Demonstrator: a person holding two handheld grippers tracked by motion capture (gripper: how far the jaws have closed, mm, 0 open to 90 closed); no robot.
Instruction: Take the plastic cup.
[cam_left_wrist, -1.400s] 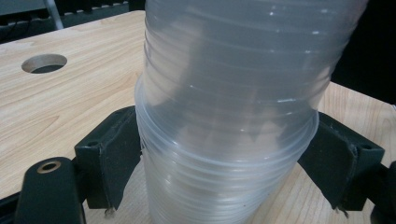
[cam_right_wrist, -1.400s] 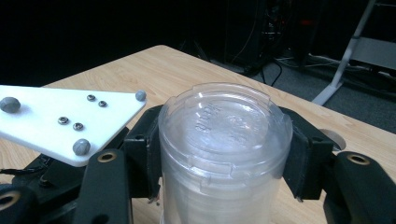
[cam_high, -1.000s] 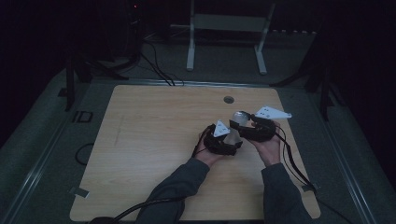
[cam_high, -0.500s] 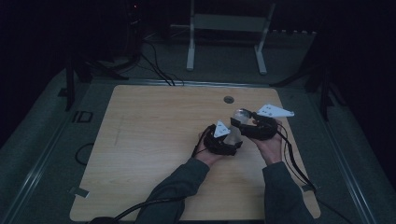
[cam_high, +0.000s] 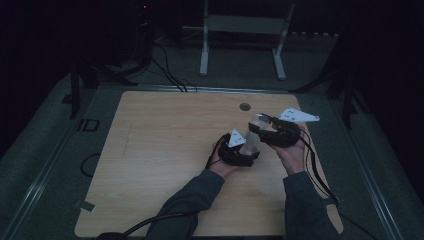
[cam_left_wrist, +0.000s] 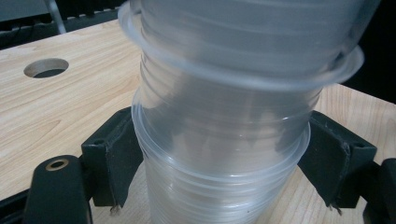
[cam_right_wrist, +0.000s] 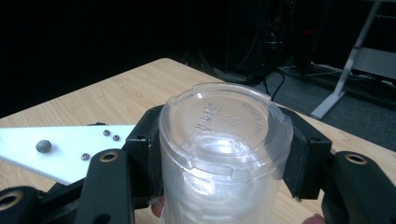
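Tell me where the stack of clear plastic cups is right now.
In the high view, the stack of clear plastic cups is held above the table's right half, between the left gripper and right gripper, near the round hole.

Stacked cups between both grippers, above the table.

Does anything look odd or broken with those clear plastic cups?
Nothing stands out. The stack of clear cups looks whole, clamped between the left hand-held gripper and right hand-held gripper above the table; no spill shows.
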